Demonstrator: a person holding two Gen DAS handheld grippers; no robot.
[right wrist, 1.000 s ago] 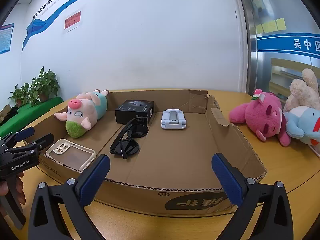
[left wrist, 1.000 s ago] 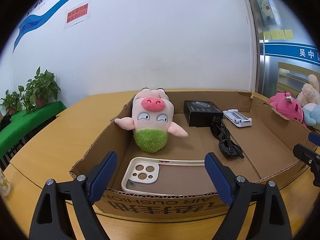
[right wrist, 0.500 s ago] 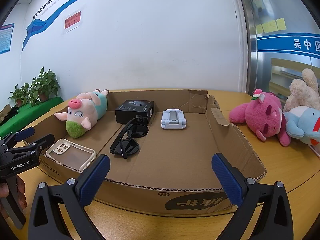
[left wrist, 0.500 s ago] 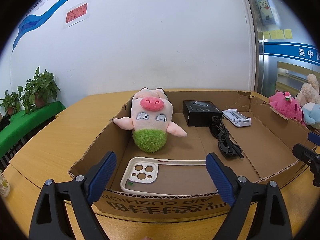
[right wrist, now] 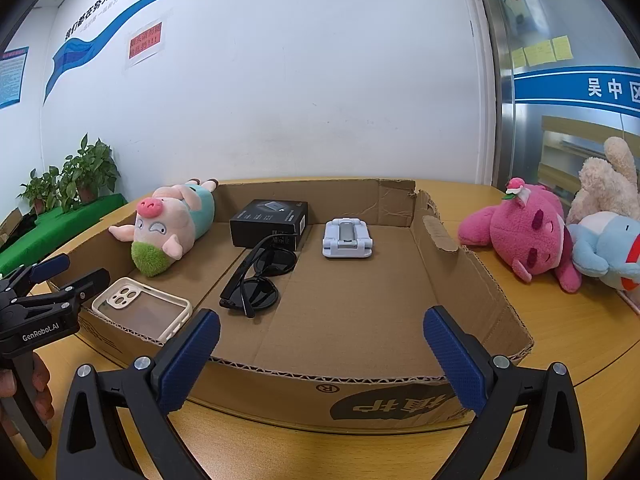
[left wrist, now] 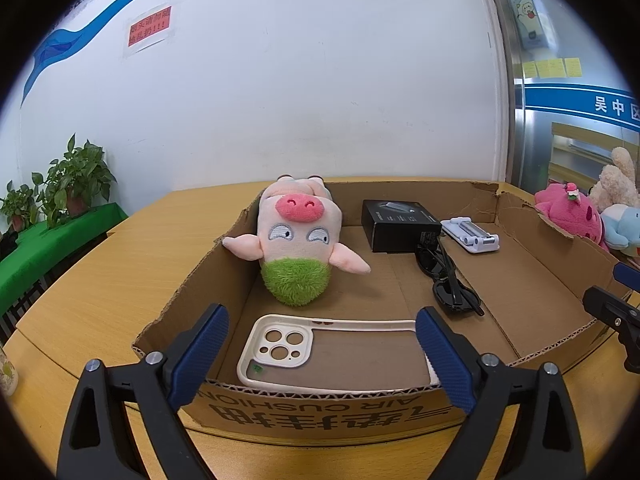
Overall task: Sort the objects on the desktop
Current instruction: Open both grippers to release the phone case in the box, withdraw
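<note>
**On the wooden table, a shallow box of desk items, both grippers wide and empty**

On the wooden table (right wrist: 560,344): one low cardboard box (right wrist: 472,280), open at the top, torn along its rim. Inside, at the left end, a pig plush (left wrist: 298,240) lying on its back, snout up, green tuft toward the near wall, head against the left wall. Just in front of it, flat on the box floor, a cream phone case (left wrist: 320,350), camera cut-outs to the left. Further back, a black box (right wrist: 270,222) near the far wall, with black sunglasses (right wrist: 258,276) folded and leaning against its front edge, lenses toward the near side. Beside the black box to the right, apart from it, a white phone stand (right wrist: 347,238). Right half of the box floor bare cardboard.

Outside the box on the right, on the table: a pink plush (right wrist: 524,236), touching a blue plush (right wrist: 604,244), with a beige plush (right wrist: 608,178) behind them.

Left gripper (left wrist: 322,354) hovering at the near wall, over the phone case end, blue pads spread wide, gripping nothing. Right gripper (right wrist: 322,354) likewise low in front of the near wall, facing the bare right half, pads wide apart, nothing between them. Seen from the right wrist, left gripper's fingers (right wrist: 86,282) just outside the left corner.
</note>
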